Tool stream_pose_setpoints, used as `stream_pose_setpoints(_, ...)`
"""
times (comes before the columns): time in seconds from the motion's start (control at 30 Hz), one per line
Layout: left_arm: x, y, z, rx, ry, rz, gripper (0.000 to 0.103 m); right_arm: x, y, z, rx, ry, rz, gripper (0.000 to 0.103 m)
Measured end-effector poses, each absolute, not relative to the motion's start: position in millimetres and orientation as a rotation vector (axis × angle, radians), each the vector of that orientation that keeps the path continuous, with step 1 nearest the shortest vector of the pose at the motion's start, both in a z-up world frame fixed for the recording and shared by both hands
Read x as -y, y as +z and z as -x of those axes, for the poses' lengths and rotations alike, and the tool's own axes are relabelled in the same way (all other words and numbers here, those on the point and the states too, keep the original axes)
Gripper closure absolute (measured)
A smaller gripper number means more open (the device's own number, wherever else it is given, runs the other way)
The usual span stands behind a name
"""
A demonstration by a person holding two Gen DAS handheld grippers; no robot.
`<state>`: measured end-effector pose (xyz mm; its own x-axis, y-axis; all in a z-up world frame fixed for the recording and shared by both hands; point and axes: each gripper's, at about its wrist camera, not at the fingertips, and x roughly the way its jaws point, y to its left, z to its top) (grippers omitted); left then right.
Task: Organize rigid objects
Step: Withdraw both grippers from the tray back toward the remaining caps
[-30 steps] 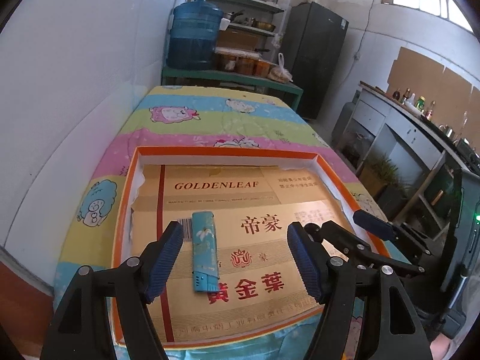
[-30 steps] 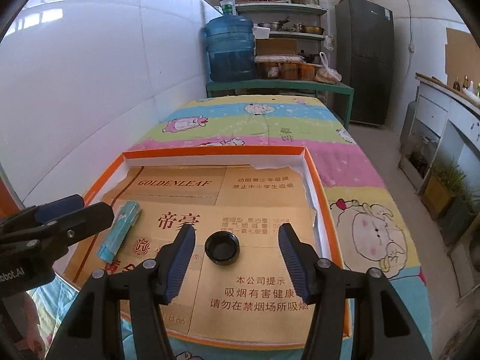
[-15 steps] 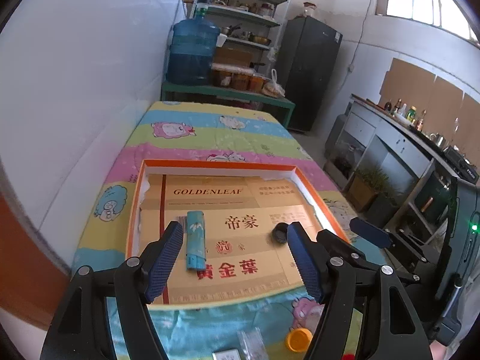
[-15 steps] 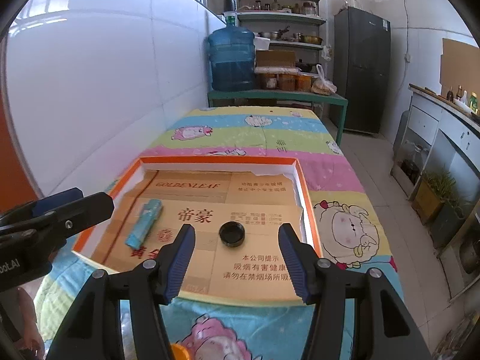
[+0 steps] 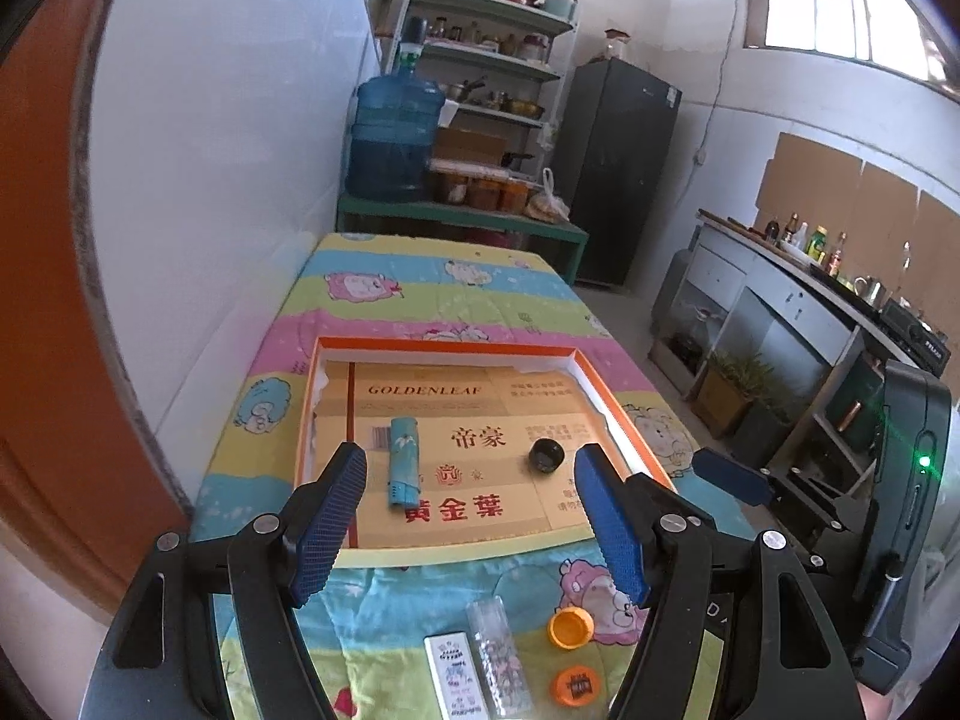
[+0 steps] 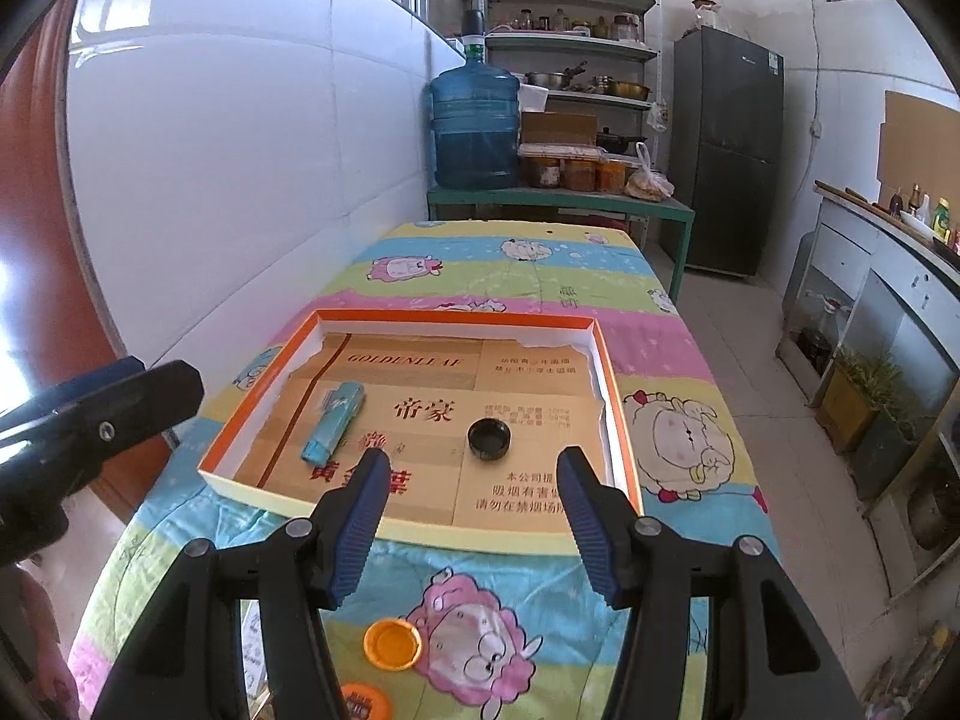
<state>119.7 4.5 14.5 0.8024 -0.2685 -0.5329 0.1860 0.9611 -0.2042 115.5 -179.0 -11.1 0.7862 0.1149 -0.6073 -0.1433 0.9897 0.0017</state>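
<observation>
An orange-rimmed shallow box (image 5: 444, 348) (image 6: 456, 317) lined with tan cardboard lies on the cartoon-print cloth. In it lie a teal lighter (image 5: 403, 461) (image 6: 333, 422) and a black cap (image 5: 546, 455) (image 6: 489, 438). In front of the box lie an orange cap (image 5: 571, 627) (image 6: 392, 644), a second orange cap (image 5: 576, 685) (image 6: 365, 702), a clear lighter (image 5: 498, 654) and a white lighter (image 5: 456, 678). My left gripper (image 5: 474, 525) is open and empty above these. My right gripper (image 6: 471, 525) is open and empty over the box's near rim.
A white wall runs along the left of the table. A green bench with a blue water jug (image 5: 393, 138) (image 6: 475, 126) stands behind the table. A black fridge (image 6: 726, 150) and a counter (image 5: 810, 300) stand to the right.
Both grippers have pulled back and up from the box, both staying open. The loose caps and lighters in front of the box have come into view.
</observation>
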Motion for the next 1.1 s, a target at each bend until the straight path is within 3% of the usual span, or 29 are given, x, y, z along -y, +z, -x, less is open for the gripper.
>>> stream_pose_setpoints(1.1,-27,13,-35,-0.584,-0.255,0.173,0.029,176,-2,-22,-0.653,0.149,0.071,0.046)
